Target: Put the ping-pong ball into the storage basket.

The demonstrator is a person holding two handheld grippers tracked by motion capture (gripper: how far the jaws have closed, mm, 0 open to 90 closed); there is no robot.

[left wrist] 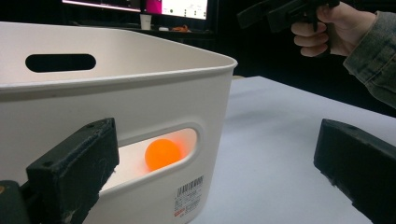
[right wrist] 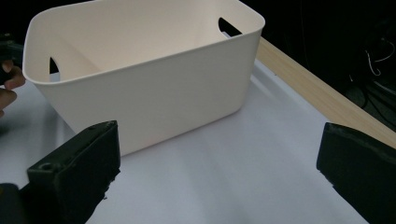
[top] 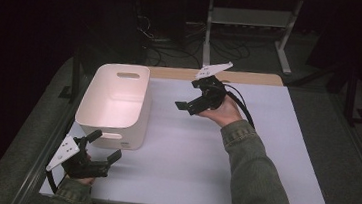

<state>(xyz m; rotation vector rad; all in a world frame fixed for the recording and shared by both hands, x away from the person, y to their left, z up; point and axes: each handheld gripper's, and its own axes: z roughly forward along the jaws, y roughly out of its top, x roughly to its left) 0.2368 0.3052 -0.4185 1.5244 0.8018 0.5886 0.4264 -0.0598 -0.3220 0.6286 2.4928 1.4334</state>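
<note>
the white bin (top: 116, 101) stands on the left half of the table (top: 244, 153), its long axis running away from you, handle slots in the two short end walls. your left gripper (top: 98, 150) sits just beside the near end wall, jaws pointed at it; your right gripper (top: 184, 106) hangs above the table off the bin's long right side, a little apart from it. so your left hand is the nearer one.

in the left gripper view, an orange ball (left wrist: 162, 153) shows through the near handle slot, lying on the bin's floor close behind that wall. it lies ahead of your left jaws, but the wall stands between them, so i judge the way in is over the rim, not straight forward.

both pairs of jaws are spread wide and hold nothing. your left-hand jaws frame the bin's near corner without touching it; your right-hand jaws frame the bin's long wall (right wrist: 154, 98) from farther off, also clear of it.
</note>
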